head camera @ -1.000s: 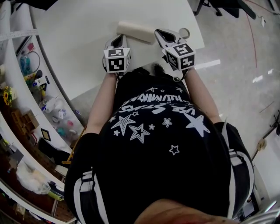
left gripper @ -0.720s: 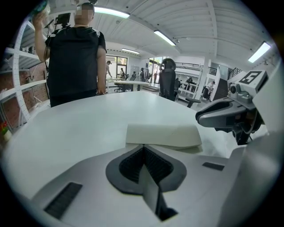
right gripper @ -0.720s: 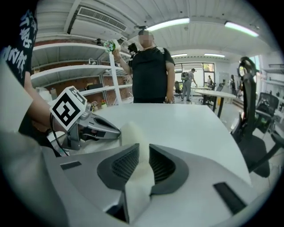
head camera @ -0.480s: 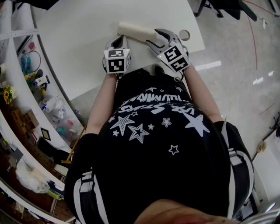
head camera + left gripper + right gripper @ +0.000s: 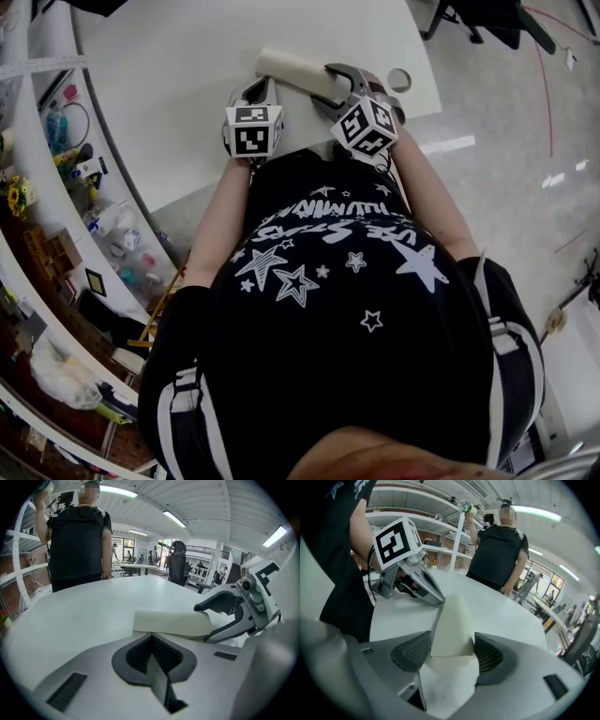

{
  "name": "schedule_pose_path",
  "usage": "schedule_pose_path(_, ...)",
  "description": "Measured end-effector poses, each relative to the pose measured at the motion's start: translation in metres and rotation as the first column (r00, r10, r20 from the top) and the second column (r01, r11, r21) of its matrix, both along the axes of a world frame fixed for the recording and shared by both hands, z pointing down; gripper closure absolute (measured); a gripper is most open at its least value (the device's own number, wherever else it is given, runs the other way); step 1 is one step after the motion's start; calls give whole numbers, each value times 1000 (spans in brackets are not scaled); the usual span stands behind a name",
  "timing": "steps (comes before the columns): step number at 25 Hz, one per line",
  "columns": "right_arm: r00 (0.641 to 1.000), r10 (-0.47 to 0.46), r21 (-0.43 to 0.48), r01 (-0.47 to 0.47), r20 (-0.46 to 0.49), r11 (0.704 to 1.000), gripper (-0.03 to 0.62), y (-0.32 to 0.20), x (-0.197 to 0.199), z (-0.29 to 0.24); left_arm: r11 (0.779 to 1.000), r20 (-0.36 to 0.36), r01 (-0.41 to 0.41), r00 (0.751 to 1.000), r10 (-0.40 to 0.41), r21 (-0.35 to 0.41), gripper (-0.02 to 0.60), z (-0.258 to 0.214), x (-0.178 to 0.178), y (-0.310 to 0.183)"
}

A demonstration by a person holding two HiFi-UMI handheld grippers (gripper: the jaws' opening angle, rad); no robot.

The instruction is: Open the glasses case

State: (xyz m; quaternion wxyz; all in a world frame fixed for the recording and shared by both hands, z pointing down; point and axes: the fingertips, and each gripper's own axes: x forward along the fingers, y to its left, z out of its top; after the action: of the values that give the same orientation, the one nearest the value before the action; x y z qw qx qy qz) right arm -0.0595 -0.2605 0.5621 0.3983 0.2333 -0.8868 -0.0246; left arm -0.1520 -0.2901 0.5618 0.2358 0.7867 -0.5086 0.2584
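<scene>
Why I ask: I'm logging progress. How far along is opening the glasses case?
Done: nothing yet; the case lies closed on the table. In hand: the right hand-held gripper, whose jaws have just been opening wide, straddles one end of the case without clamping it. The left hand-held gripper is shut, with its tips just short of the case. Left: get a hold and lift the lid.
</scene>
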Motion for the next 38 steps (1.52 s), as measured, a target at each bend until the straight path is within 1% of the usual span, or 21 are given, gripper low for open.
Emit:
schedule_pose_path(2, 999, -16, 23, 16, -34, 1000, 316, 0, 0, 4, 1000, -3, 1, 1000, -1, -3, 569, -1, 0, 0)
schedule_pose_path(4, 998, -12, 36, 14, -56, 999, 316, 0, -1, 5, 1000, -4, 1, 1000, -1, -6, 569, -2, 0, 1)
schedule_pose_path(7, 998, -5, 36, 7, -63, 999, 316, -1, -1, 4, 1000, -6, -2, 1000, 2, -5, 569, -3, 0, 0)
schedule_pose_path(13, 998, -22, -26, 20, -59, 999, 310, -2, 0, 4, 1000, -26, 8, 1000, -8, -16, 569, -2, -1, 1)
schedule_pose_path(16, 998, -27, -48, 24, -64, 999, 310, -2, 0, 3, 1000, -21, 9, 1000, -9, -14, 569, -3, 0, 1)
schedule_pose_path(24, 998, -29, -79, 25, -52, 997, 310, -3, 0, 5, 1000, -27, 16, 999, -17, -26, 569, 0, -1, 0)
schedule_pose_path(28, 1000, -15, -131, 11, -28, 991, 312, -5, 1, 3, 999, -31, 20, 999, -21, -25, 569, 1, 0, 0)
schedule_pose_path(31, 1000, -15, -141, 12, -18, 990, 310, -6, 1, 2, 1000, -31, 20, 999, -21, -23, 569, -1, -1, 0)
schedule_pose_path(38, 999, 19, -164, -13, 35, 986, 310, -7, 2, -2, 1000, -18, 0, 1000, 0, -21, 569, -2, -1, 0)
